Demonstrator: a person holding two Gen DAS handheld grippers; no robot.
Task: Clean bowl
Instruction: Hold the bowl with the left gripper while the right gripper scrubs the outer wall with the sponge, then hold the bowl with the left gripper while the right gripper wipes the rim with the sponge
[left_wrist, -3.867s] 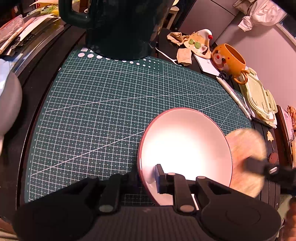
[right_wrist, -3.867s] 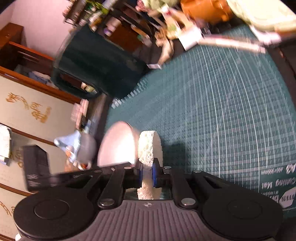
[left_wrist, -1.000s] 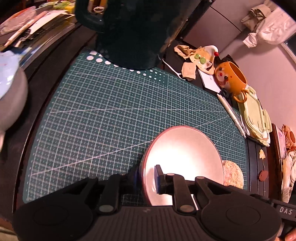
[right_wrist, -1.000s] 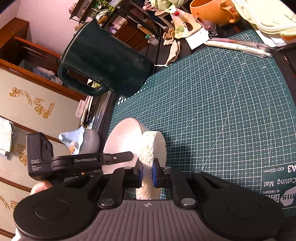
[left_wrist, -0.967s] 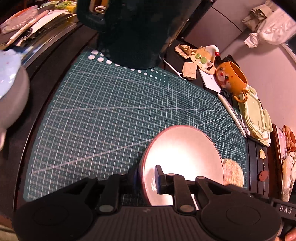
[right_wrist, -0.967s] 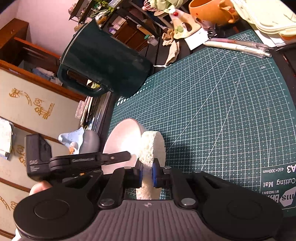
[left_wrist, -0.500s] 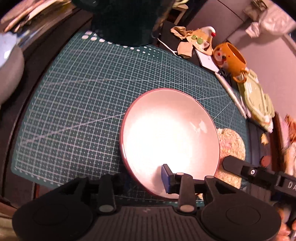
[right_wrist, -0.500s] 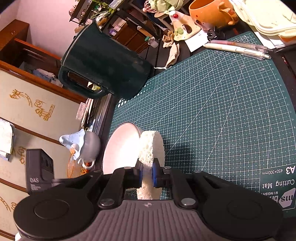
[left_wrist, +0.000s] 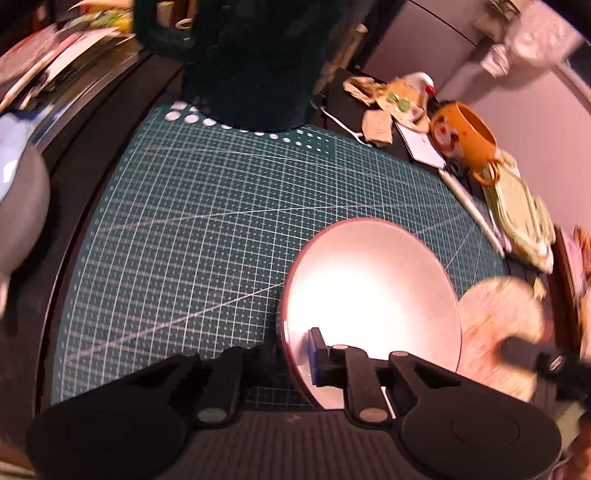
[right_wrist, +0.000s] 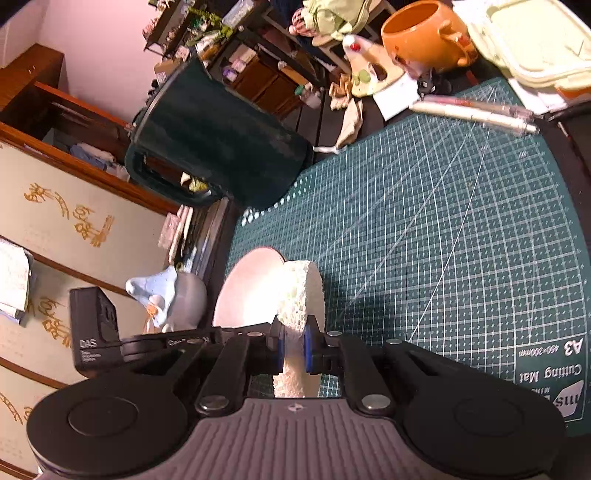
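The white bowl (left_wrist: 369, 288) with a red rim stands tilted over the green cutting mat (left_wrist: 221, 221). My left gripper (left_wrist: 291, 354) has the near rim between its jaws, one pad inside and one outside. The jaws are closing and the pads press on the rim. My right gripper (right_wrist: 293, 347) is shut on a round pale sponge (right_wrist: 301, 291), held upright right beside the bowl (right_wrist: 251, 288). In the left wrist view the sponge (left_wrist: 498, 317) is a blur just right of the bowl's rim. I cannot tell whether sponge and bowl touch.
A dark green jug (left_wrist: 251, 62) stands at the mat's far edge. An orange mug (left_wrist: 465, 136), a white pen (left_wrist: 472, 206) and a pale green lidded box (left_wrist: 517, 210) lie along the right side. A grey-blue figure (right_wrist: 173, 299) sits left of the mat.
Half a second ago the bowl faced the left camera more openly, further left. Now it is tipped to the right again, with the left jaws narrower on its rim. The sponge is blurred.
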